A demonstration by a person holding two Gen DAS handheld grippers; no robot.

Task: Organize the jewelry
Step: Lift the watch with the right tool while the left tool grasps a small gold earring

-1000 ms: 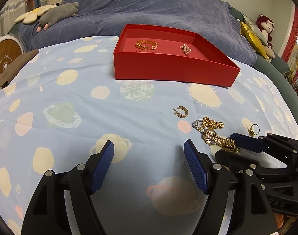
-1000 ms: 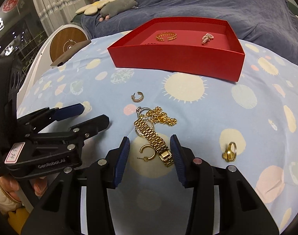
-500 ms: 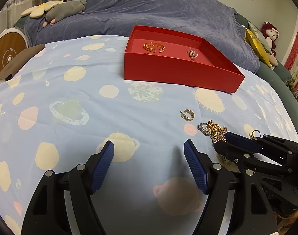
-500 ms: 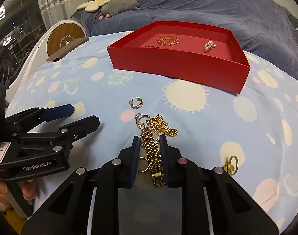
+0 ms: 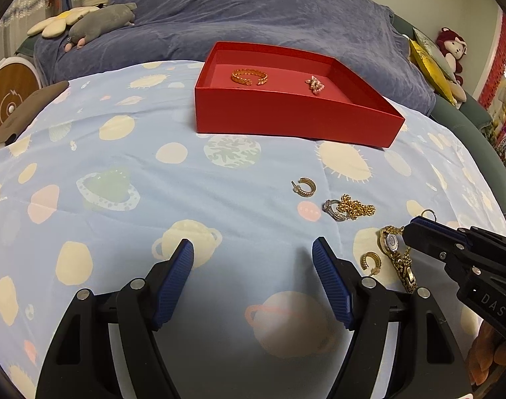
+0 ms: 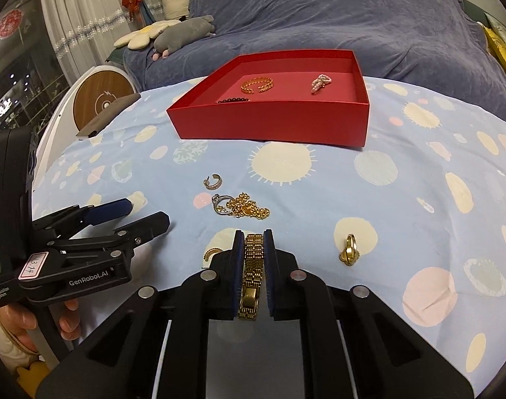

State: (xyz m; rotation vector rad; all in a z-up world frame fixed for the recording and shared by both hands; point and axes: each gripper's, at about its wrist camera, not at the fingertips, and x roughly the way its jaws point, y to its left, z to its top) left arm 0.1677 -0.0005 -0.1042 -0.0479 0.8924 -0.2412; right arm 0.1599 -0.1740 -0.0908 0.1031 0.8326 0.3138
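Right tool point(image 6: 253, 232) jaws closing, pads pressed on the band of a gold watch point(image 6: 253, 266) that runs lengthwise between them; from the left wrist view the watch face point(image 5: 391, 242) hangs at the tool's tip just above the cloth. Left tool point(image 5: 253, 249) jaws wide, nothing between them, hovering over the planet-print blue cloth point(image 5: 120, 173), just left of the right tool. Gold hoop earring point(image 6: 212, 252) lies on the cloth just left of the right tool's pads. Gold ring point(image 6: 348, 249) lies to the right of the right tool, apart from it. Just ahead of the right tool: tangled gold chain point(image 6: 249, 207) touching a silver ring point(image 6: 221, 202). A bit further ahead and left, second hoop earring point(image 6: 213, 181), alone. Well ahead of both tools, open red box point(image 6: 272, 123) on the cloth; inside it a gold cuff bracelet point(image 6: 257, 84) on the left, a pink pearl piece point(image 6: 320, 82) on the right, dark beads point(image 6: 234, 100) against the near wall. Beyond the box, blue blanket point(image 6: 336, 16) with a grey plush point(image 6: 183, 33). A hand point(image 6: 23, 319) grips the left tool's handle, at lower left in the right wrist view.
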